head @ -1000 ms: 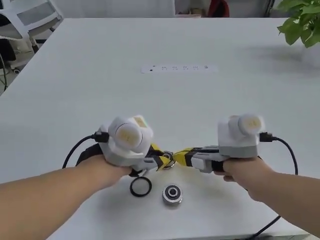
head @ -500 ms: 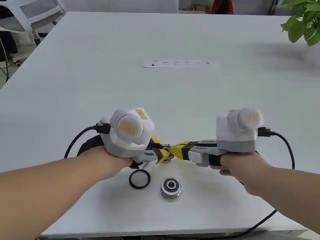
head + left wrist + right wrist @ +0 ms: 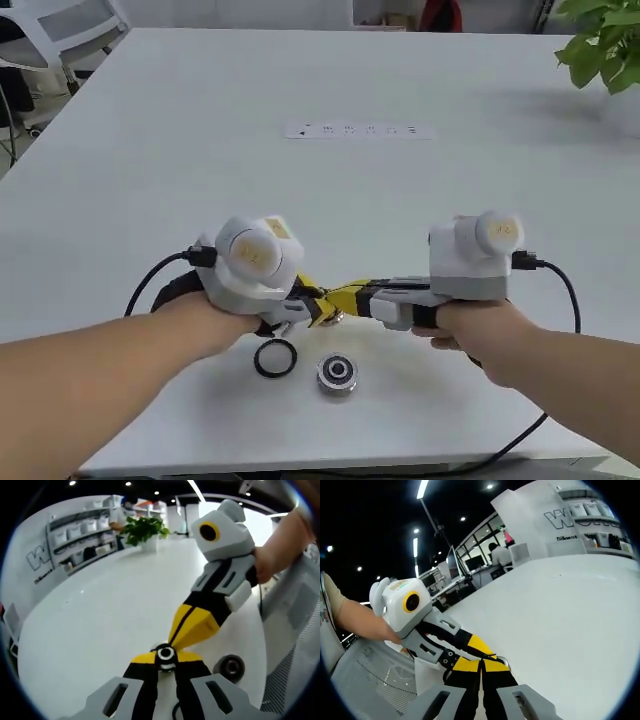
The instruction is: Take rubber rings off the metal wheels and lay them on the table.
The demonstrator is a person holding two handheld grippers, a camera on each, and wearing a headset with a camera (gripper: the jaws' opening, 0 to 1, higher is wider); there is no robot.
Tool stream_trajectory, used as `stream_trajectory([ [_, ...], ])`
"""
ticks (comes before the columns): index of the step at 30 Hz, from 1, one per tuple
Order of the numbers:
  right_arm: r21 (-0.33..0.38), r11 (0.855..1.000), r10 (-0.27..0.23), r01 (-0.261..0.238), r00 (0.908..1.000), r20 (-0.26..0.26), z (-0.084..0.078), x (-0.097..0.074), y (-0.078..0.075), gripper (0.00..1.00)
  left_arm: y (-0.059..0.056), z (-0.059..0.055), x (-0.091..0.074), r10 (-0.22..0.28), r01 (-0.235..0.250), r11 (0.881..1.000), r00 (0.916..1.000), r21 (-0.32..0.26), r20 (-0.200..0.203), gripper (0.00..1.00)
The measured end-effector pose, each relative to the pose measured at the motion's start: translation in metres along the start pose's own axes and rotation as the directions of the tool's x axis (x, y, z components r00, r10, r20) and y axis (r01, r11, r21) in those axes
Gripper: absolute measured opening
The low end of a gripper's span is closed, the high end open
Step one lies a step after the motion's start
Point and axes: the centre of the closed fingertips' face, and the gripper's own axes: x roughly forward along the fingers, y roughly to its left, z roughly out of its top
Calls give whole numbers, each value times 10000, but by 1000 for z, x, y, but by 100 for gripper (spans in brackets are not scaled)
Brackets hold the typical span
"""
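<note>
My left gripper (image 3: 318, 308) is shut on a small metal wheel (image 3: 165, 656) and holds it just above the table. My right gripper (image 3: 347, 297) comes in from the opposite side with its yellow-black jaws closed, pinching the wheel's rim where its black rubber ring (image 3: 165, 665) sits. In the right gripper view my right gripper (image 3: 481, 666) meets the left one's tips, and a sliver of the wheel (image 3: 503, 660) shows beside them. A loose black rubber ring (image 3: 275, 358) lies flat on the table below the left hand. A second metal wheel (image 3: 338, 372) rests beside it.
The white table (image 3: 330, 190) stretches far ahead, with a white power strip (image 3: 358, 130) in its middle. Its near edge runs just under the hands. Black cables trail from both grippers. A green plant (image 3: 600, 45) stands at the far right and an office chair at the far left.
The head camera has shifted a little. Both grippers stay joined at the small wheel, and the loose ring and second wheel lie where they were.
</note>
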Motion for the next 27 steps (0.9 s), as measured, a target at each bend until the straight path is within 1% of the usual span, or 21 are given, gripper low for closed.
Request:
stream_trajectory([
  [4,48,9999,-156,156,9999,25,0,0,-2,0,0,1,0,31,-31,10000,10000,-57,10,12],
  [6,33,9999,-164,164,9999,11,0,0,-2,0,1,2,1,12,-12,10000,10000,89,70,12],
  [11,39,9996,-262,262,9997,30,1,0,-1,0,2,3,3,71,-71,10000,9999,23,111,13],
  [16,88,9994,-341,340,9994,71,2,-2,-3,0,2,4,4,-37,35,10000,9999,89,147,14],
  [18,131,9992,-383,382,9992,107,3,-3,-5,0,3,5,3,-78,79,10000,9998,-43,177,14],
  [20,184,9991,-396,393,9991,162,4,-4,-5,0,4,5,3,-93,98,9996,9998,-261,190,15],
  [24,213,9991,-364,359,9991,235,6,-4,-4,0,4,7,-1,-81,83,9999,9996,-103,263,15],
  [27,245,9991,-346,339,9990,278,7,-4,-3,0,5,7,-6,-90,100,9995,9993,-284,357,16],
])
